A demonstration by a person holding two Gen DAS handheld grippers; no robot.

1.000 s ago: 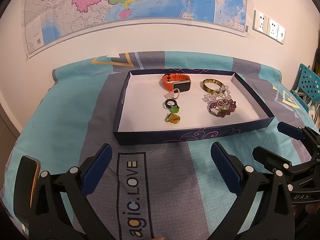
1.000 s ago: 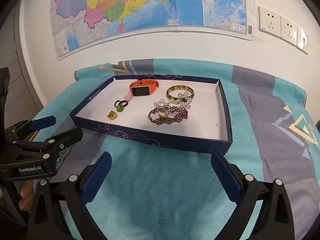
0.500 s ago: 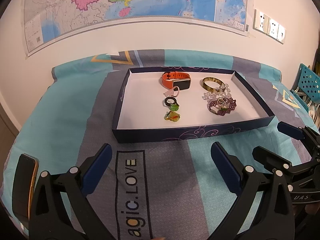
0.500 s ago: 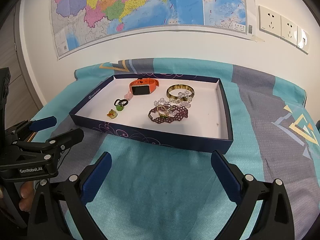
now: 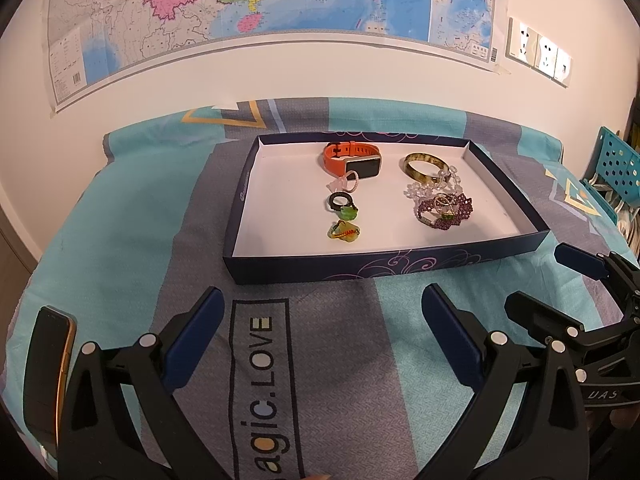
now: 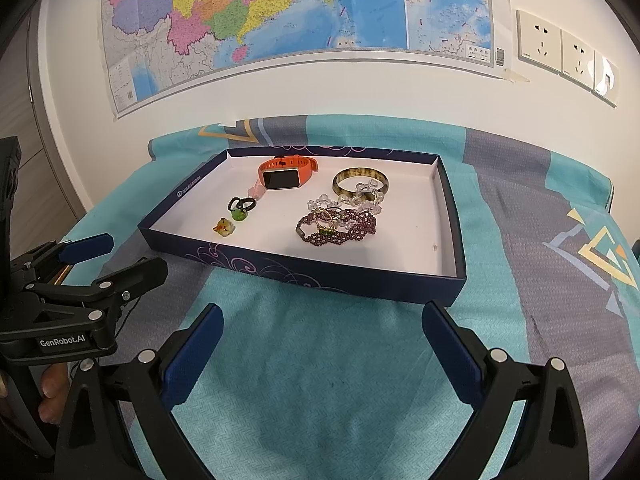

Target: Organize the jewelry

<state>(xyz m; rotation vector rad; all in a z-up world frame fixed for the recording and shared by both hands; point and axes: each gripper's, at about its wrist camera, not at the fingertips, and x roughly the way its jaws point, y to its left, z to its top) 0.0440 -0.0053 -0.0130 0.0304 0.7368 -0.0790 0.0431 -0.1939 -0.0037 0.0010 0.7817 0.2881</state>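
Tray [image 5: 404, 267]: shallow navy cardboard, white floor, on patterned bedsheet.
Jewelry: orange watch [image 5: 352, 160], beaded bracelets [image 5: 444, 210].
Left tool [image 5: 320, 322], right tool [image 6: 322, 332]: spread, empty, short of tray.

We see a home room, prob. a bedroom or study. A big colour map [image 6: 296, 12] is taped to a plain white wall [image 6: 320, 92], w/ a row of wall sockets [image 6: 568, 54] at right. A teal-and-grey printed cloth [image 5: 160, 216] covers the table. A smartphone [image 5: 48, 368] lies at its left edge, and a teal perforated basket [image 5: 616, 164] stands far right.
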